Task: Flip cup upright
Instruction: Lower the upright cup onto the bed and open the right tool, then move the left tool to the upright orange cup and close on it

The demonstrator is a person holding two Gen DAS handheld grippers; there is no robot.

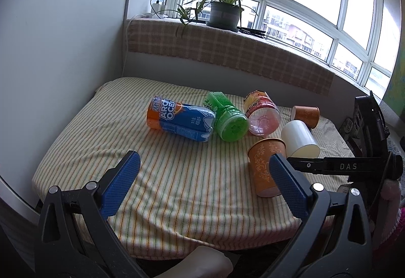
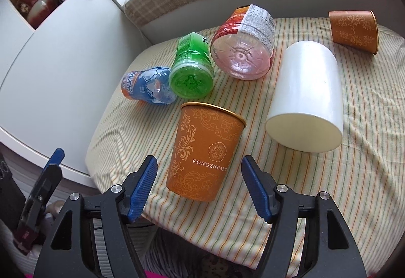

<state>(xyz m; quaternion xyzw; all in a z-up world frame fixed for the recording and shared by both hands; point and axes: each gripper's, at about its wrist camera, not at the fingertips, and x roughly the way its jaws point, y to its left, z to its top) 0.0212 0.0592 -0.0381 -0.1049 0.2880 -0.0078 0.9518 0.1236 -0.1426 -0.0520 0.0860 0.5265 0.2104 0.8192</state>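
Note:
An orange paper cup (image 2: 205, 154) with a gold rim stands upright on the striped cloth near the table's front edge; it also shows in the left wrist view (image 1: 263, 166). My right gripper (image 2: 200, 174) is open, its blue pads on either side of the cup's lower half, not touching it. My left gripper (image 1: 205, 174) is open and empty over the cloth, left of the cup. A white cup (image 2: 306, 98) lies on its side right of the orange cup. A second orange cup (image 2: 354, 30) lies on its side at the far right.
Three plastic bottles lie on the cloth behind the cups: blue-orange (image 2: 149, 86), green (image 2: 192, 67) and red (image 2: 245, 42). A white cabinet (image 1: 58, 50) stands to the left, and a cloth-covered window ledge (image 1: 227, 55) with a potted plant (image 1: 224, 12) runs behind the table.

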